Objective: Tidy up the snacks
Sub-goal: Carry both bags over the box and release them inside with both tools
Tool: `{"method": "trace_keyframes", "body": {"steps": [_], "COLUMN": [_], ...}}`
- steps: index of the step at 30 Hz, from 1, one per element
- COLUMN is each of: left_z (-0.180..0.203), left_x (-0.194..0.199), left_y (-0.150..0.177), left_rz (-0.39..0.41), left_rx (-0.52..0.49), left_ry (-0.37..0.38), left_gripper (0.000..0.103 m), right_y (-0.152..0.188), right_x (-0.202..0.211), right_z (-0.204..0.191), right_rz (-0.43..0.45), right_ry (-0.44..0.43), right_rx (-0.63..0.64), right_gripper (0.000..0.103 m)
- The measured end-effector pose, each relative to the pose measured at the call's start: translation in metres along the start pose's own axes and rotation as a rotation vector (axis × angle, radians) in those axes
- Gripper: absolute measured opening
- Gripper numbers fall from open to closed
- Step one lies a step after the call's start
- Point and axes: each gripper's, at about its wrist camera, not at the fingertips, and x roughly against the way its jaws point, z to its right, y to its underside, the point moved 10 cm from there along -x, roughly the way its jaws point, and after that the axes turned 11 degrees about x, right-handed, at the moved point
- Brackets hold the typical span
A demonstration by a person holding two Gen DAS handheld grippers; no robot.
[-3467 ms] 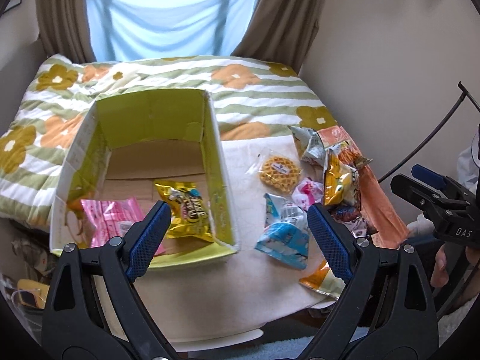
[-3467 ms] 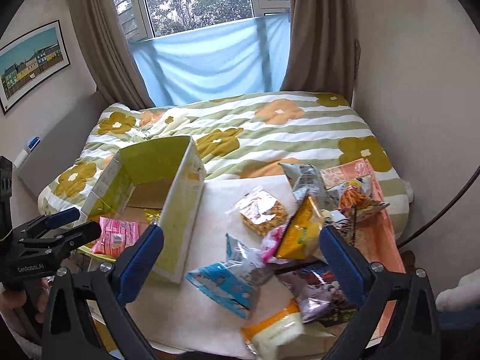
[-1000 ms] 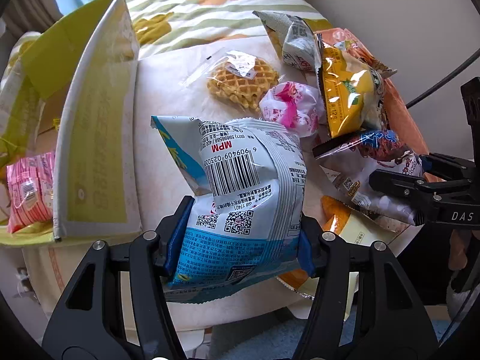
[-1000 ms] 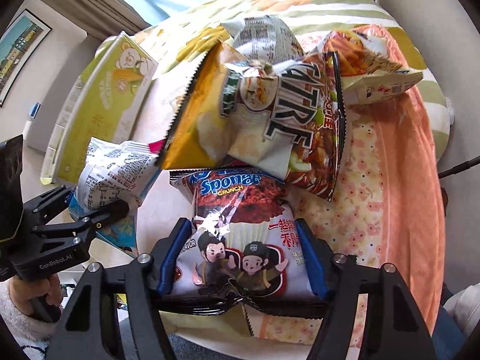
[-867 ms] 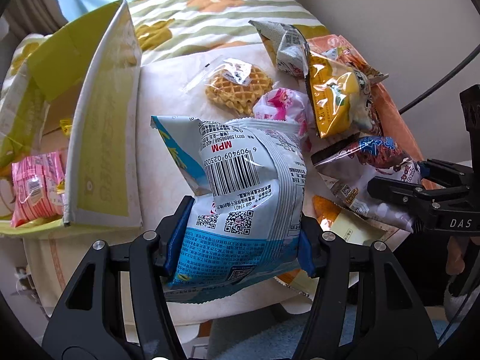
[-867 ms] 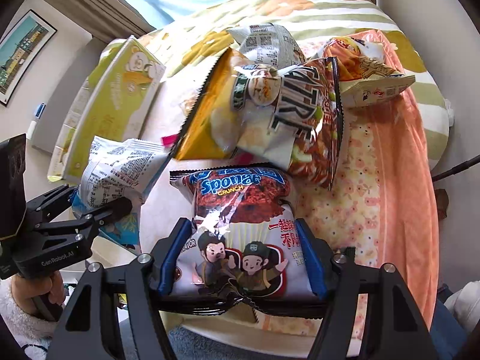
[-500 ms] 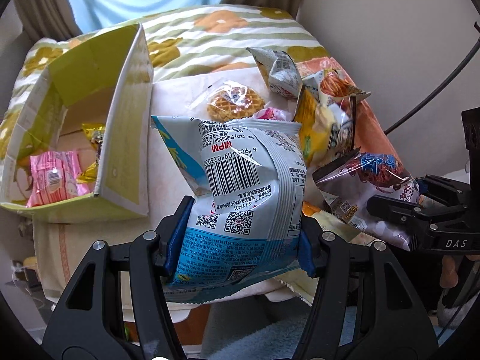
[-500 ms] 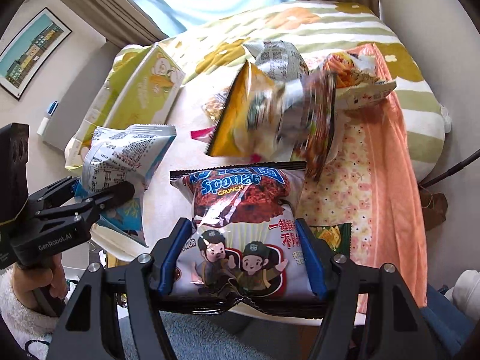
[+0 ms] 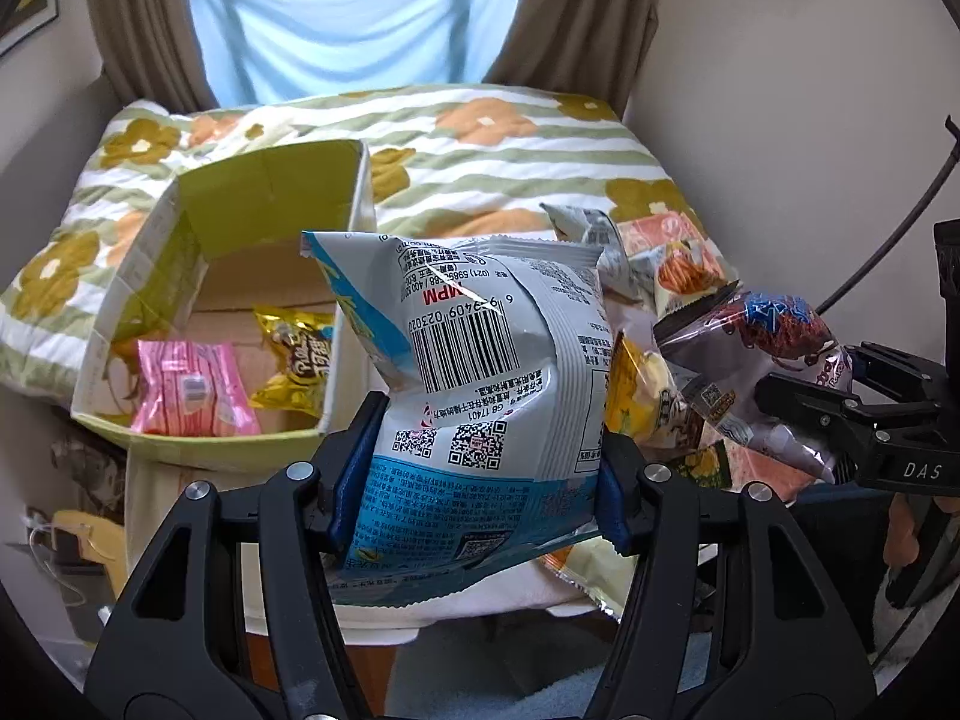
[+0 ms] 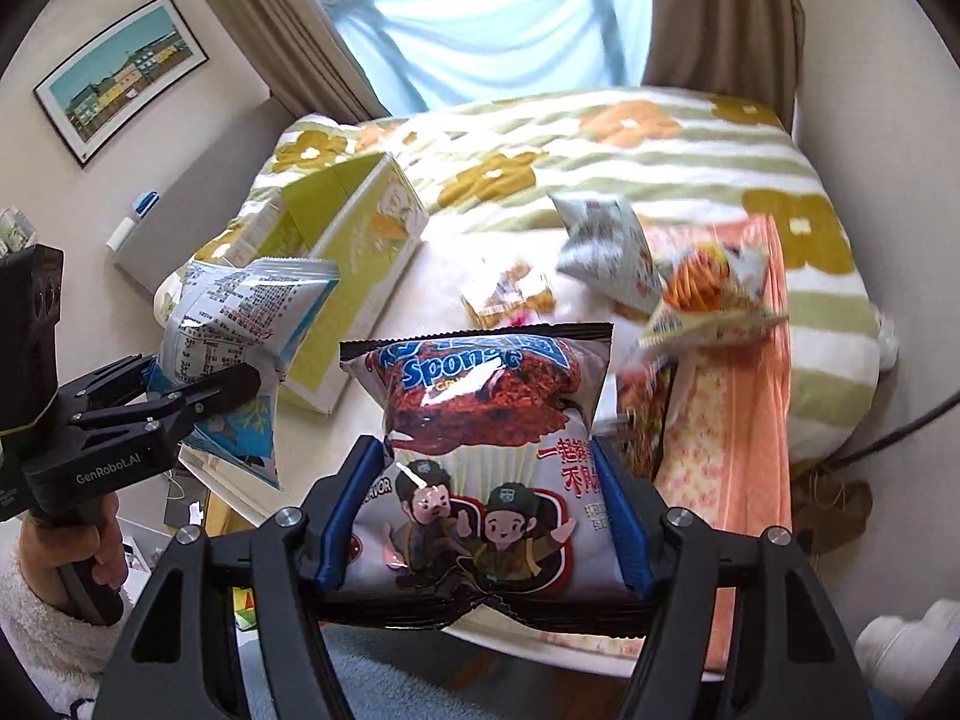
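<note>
Clamping blue-white bag [image 9: 480,384] in left gripper [image 9: 477,480], Sponge bag [image 10: 489,456] in right gripper [image 10: 489,516]; held above table's near edge [image 9: 498,600], apparently clear of box [image 9: 240,450].

Black grippers [image 9: 477,480], blue pads [image 10: 345,507]

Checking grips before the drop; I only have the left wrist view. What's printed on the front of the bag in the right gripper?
Observer: "Sponge Crunch" and two cartoon figures; the right gripper is shut on that dark snack bag.
Operator: Anything on the wall left of the box?
Observer: A framed picture of colourful houses hangs there.
Operator: What does the outside of the box show?
Observer: The green box has a cartoon drawing on its outer side.
</note>
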Motion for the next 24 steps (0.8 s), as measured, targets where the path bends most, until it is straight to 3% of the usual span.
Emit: {"method": "trace_keyframes", "body": {"steps": [10, 24], "left_z": [-0.066, -0.212], "left_x": [0.019, -0.040], "left_y": [-0.071, -0.159], "left_rz": [0.096, 0.022], "left_rx": [0.018, 0.042], "left_ry": [-0.016, -0.026], "left_gripper": [0.057, 0.057], "right_y": [-0.100, -0.206], "right_x": [-0.007, -0.118], "right_z": [-0.050, -0.125], "right_rz": [0.131, 0.108], "right_ry": [-0.010, 0.007], "right_rx": [0.098, 0.048], "right_gripper": [0.065, 0.065]}}
